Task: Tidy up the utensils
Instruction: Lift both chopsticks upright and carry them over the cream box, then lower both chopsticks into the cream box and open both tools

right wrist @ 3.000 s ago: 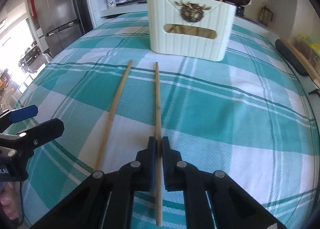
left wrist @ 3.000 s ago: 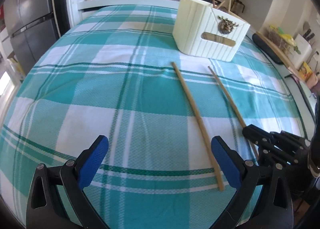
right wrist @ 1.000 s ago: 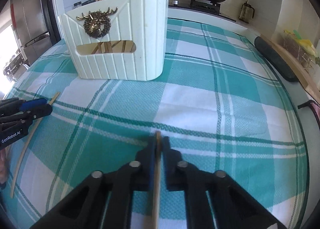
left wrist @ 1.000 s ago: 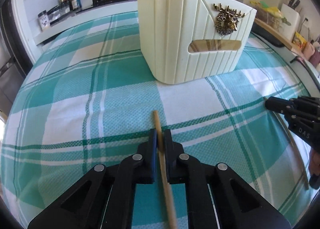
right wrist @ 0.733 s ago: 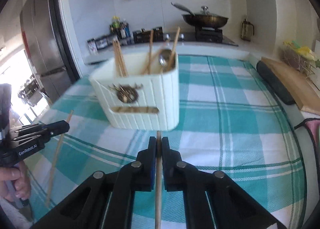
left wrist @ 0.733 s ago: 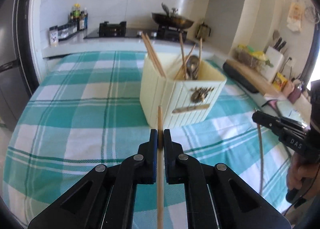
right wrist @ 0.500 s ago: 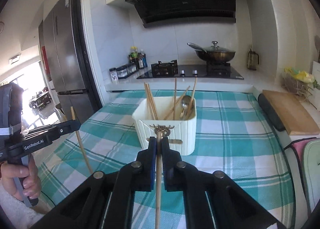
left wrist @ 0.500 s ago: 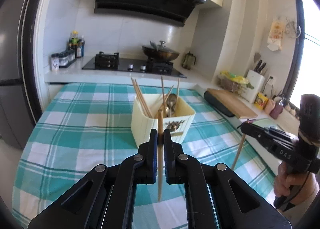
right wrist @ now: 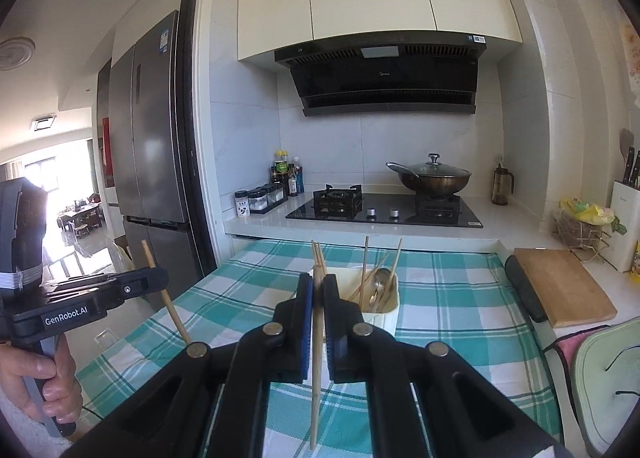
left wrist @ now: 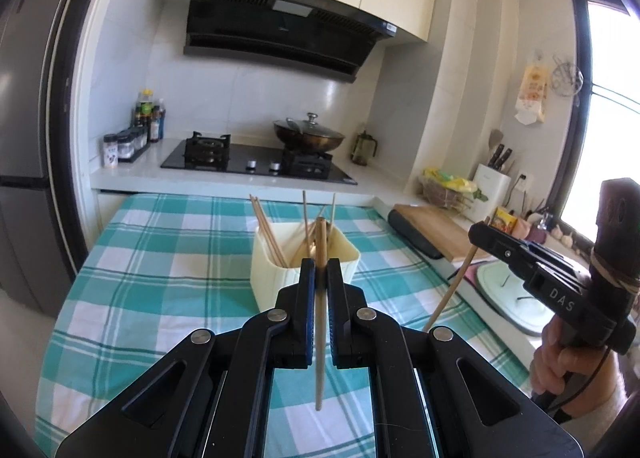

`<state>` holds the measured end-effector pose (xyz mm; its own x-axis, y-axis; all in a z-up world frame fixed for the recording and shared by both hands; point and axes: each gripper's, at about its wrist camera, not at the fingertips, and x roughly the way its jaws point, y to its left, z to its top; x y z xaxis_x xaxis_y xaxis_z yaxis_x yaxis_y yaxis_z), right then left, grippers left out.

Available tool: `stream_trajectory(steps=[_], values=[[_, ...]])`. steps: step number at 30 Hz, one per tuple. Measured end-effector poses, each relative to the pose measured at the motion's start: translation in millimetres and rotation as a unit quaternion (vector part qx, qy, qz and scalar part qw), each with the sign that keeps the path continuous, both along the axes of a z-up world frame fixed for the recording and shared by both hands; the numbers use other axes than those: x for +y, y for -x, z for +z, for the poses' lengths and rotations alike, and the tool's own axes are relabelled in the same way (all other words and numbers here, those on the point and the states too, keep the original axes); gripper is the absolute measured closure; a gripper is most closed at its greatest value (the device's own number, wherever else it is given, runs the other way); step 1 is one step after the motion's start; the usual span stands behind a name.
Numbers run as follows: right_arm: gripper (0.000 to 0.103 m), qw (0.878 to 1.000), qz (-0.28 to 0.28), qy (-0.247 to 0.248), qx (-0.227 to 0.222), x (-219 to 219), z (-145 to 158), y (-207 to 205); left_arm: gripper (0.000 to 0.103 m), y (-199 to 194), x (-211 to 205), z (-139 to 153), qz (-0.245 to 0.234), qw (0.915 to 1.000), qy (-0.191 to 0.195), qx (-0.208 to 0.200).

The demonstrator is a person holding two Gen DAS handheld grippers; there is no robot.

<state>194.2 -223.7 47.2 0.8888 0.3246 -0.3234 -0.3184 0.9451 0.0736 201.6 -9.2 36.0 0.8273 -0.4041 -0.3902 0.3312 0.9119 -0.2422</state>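
Note:
My left gripper is shut on a wooden chopstick and holds it high above the table, hanging down. My right gripper is shut on a second chopstick, also raised. Each gripper shows in the other's view: the right gripper with its chopstick, the left gripper with its chopstick. The cream utensil holder stands on the checked cloth below and ahead of both grippers, with several chopsticks and a spoon in it. It also shows in the right wrist view.
The table has a teal and white checked cloth. Behind it is a counter with a stove and wok, and spice jars. A cutting board lies at right. A fridge stands at left.
Both grippers closed on the chopsticks on the cloth and lifted them high. The view rose from table level to well above the holder, and the chopsticks now hang down.

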Motion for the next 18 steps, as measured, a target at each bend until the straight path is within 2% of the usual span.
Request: stream_trajectory(steps=[6,12,15,18], values=[[0.098,1.000,0.003,0.004,0.005,1.7,-2.6,-1.2,0.099,-3.6,-4.6,-7.1,-0.002,0.9998,-0.007,0.017],[0.098,1.000,0.005,0.006,0.029,-1.3,-10.9,-14.8,0.099,-15.0,-14.2,-11.7,-0.015,0.9992,-0.012,0.036],[0.098,0.999,0.007,0.005,0.040,-3.7,-10.8,-25.8,0.099,-25.3,-14.8,3.1,-0.025,0.9991,-0.006,0.033],[0.098,1.000,0.004,0.006,0.021,-6.0,6.0,-38.7,0.099,-35.1,-15.7,35.1,-0.021,0.9998,-0.002,-0.002]])
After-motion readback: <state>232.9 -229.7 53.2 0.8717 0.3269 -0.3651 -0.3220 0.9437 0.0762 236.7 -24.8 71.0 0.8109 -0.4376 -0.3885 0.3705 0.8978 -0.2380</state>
